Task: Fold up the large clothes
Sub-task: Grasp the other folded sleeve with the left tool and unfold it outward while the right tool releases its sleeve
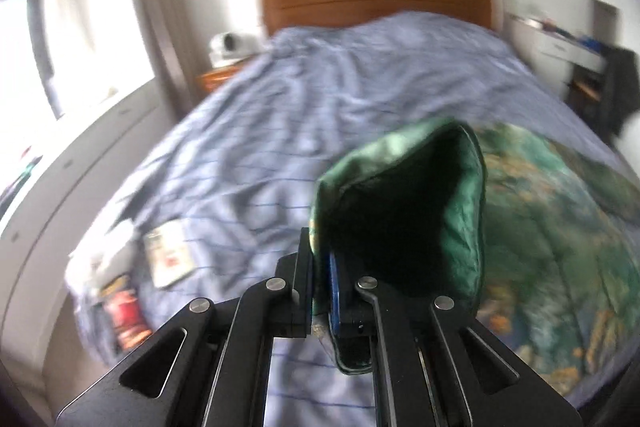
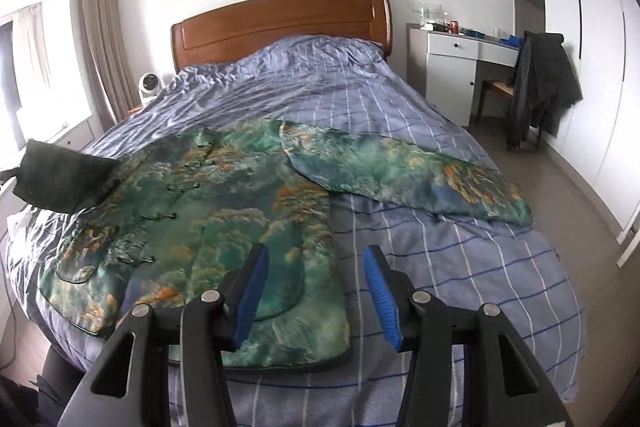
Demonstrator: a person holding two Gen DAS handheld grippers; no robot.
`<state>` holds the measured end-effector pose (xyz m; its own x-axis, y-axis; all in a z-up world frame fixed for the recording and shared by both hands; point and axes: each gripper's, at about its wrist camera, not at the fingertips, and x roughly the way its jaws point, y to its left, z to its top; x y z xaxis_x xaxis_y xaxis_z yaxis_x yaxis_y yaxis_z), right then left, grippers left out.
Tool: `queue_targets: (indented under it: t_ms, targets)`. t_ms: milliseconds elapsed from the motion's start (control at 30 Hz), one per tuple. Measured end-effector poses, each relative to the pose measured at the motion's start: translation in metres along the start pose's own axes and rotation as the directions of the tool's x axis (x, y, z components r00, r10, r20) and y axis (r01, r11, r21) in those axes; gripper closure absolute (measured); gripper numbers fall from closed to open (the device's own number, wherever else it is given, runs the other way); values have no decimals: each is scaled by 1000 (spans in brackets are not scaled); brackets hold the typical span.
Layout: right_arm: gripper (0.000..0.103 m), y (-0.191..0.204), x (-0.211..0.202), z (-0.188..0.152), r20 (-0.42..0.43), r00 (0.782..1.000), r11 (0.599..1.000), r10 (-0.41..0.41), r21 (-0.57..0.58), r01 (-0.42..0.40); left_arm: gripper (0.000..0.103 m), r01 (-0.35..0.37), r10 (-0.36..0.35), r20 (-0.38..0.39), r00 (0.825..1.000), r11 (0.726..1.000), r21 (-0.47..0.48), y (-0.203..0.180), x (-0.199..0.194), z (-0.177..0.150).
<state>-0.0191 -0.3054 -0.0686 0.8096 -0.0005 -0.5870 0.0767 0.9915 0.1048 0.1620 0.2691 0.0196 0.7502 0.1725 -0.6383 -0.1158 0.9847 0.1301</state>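
Observation:
A green patterned jacket [image 2: 224, 211] lies front up on the bed, its right sleeve [image 2: 404, 167] spread out to the right. My left gripper [image 1: 322, 287] is shut on the cuff of the left sleeve [image 1: 404, 203], lifted so the dark green lining faces the camera. That lifted sleeve also shows at the left of the right wrist view [image 2: 60, 175]. My right gripper [image 2: 316, 291] is open and empty, above the jacket's lower right hem.
The bed has a blue checked cover [image 2: 440, 267] and a wooden headboard [image 2: 280, 23]. Small packets [image 1: 168, 251] lie near the bed's left edge. A white desk [image 2: 456, 67] and a chair with a dark coat [image 2: 544, 83] stand at right.

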Motion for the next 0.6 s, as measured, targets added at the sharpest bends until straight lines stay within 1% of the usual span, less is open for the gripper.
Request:
queue_targets:
  t_ms: [33, 67, 133, 167, 200, 233, 267, 300, 333, 367, 400, 467, 500, 567, 600]
  targets:
    - [53, 2, 1, 0, 0, 1000, 1000, 7, 0, -7, 97, -57, 57, -12, 998, 998, -28, 17, 1, -2]
    - [53, 4, 3, 0, -1, 1000, 1000, 16, 1, -16, 93, -86, 85, -20, 996, 995, -44, 28, 3, -3]
    - [53, 8, 4, -3, -3, 1000, 1000, 26, -3, -26, 86, -189, 184, -55, 981, 977, -102, 55, 6, -13]
    - [53, 9, 4, -4, -2, 1000, 1000, 26, -7, -26, 83, -213, 207, -60, 977, 970, -115, 62, 6, -17]
    - [53, 9, 3, -5, 0, 1000, 1000, 26, -9, -26, 81, -252, 244, -70, 967, 958, -140, 72, 5, -25]
    - [53, 9, 3, -6, 2, 1000, 1000, 23, -13, -23, 77, -267, 258, -78, 963, 951, -157, 79, 4, -31]
    - [53, 9, 2, -7, 2, 1000, 1000, 18, -16, -18, 76, -275, 264, -85, 961, 946, -171, 80, 4, -34]
    - [53, 7, 1, -7, 2, 1000, 1000, 12, -16, -12, 75, -276, 262, -95, 960, 942, -189, 84, 2, -41]
    - [53, 5, 0, -8, 4, 1000, 1000, 9, -14, -9, 71, -274, 258, -102, 961, 941, -197, 84, 0, -47]
    - [52, 3, 0, -7, 3, 1000, 1000, 2, -12, -2, 65, -271, 255, -105, 961, 942, -199, 82, 0, -49]
    - [52, 1, -1, -7, 4, 1000, 1000, -2, -11, 2, 61, -265, 248, -106, 963, 944, -198, 77, -2, -55]
    - [52, -2, 1, -6, 2, 1000, 1000, -15, -14, 15, 46, -236, 221, -100, 970, 954, -184, 65, -5, -65]
    - [52, -2, 2, -6, 0, 1000, 1000, -19, -14, 19, 43, -212, 198, -97, 975, 962, -170, 51, -7, -70]
    - [52, -3, 4, -6, -5, 1000, 1000, -21, -13, 21, 33, -166, 153, -91, 984, 974, -154, 37, -10, -78]
    - [52, -3, 6, -7, -9, 1000, 1000, -21, -14, 21, 31, -125, 113, -93, 989, 982, -142, 20, -10, -84]
